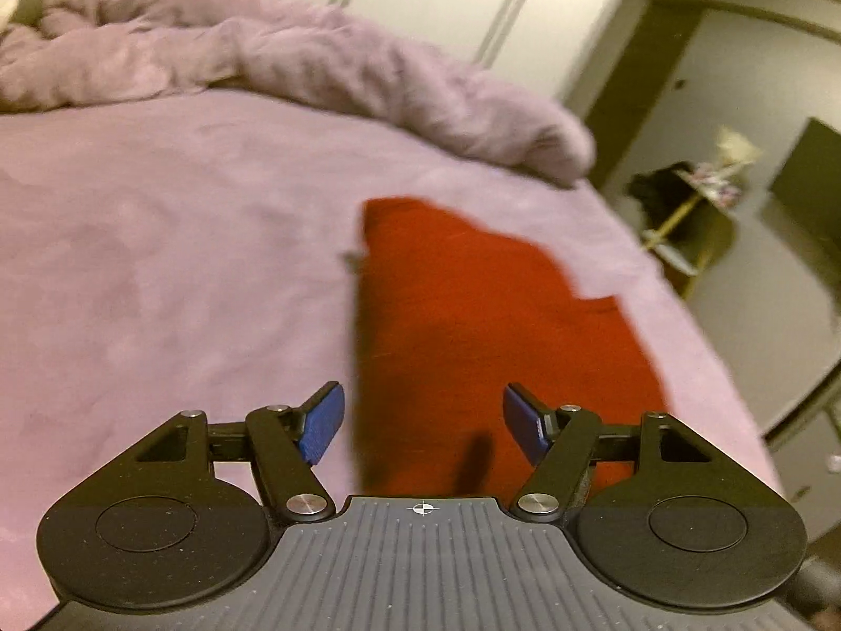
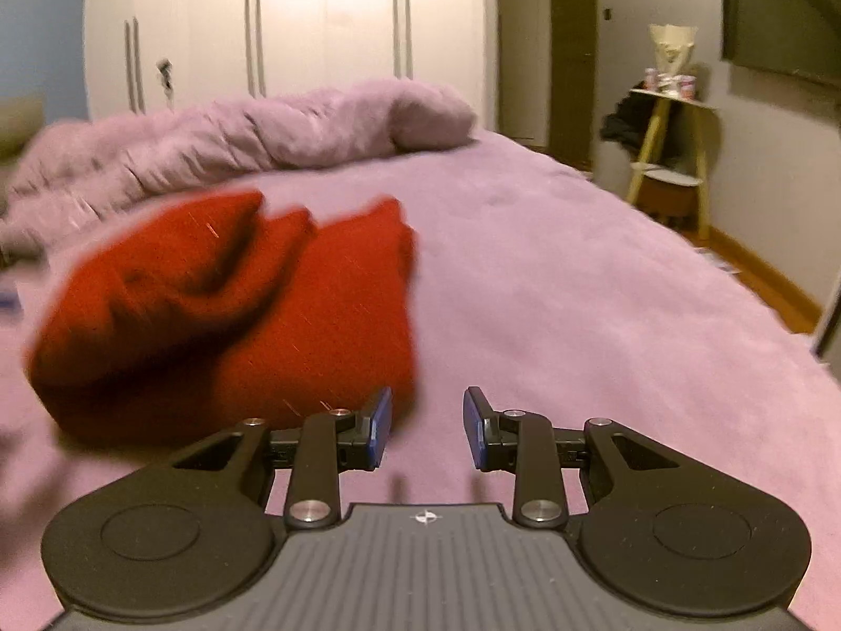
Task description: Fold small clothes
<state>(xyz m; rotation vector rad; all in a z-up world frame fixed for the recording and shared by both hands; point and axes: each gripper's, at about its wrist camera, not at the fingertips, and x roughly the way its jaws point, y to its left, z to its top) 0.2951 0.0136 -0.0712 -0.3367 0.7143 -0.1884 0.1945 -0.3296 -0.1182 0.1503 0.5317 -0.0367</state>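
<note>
A red garment (image 1: 473, 326) is seen lying on the bed (image 1: 157, 263), with both the left gripper (image 1: 423, 423) and the right gripper (image 2: 427, 428) spread apart, fingers holding nothing.

A pink bedspread (image 2: 578, 284) covers the bed, with a rumpled pink duvet (image 2: 252, 136) bunched along its far side. Behind the duvet stands a white wardrobe (image 2: 294, 21) with long vertical handles. Off the bed's far corner a small wooden shelf (image 2: 670, 131) stands against the grey wall, with small items on top, dark cloth (image 2: 625, 121) hanging beside it and a dark panel (image 2: 778, 21) mounted above.
</note>
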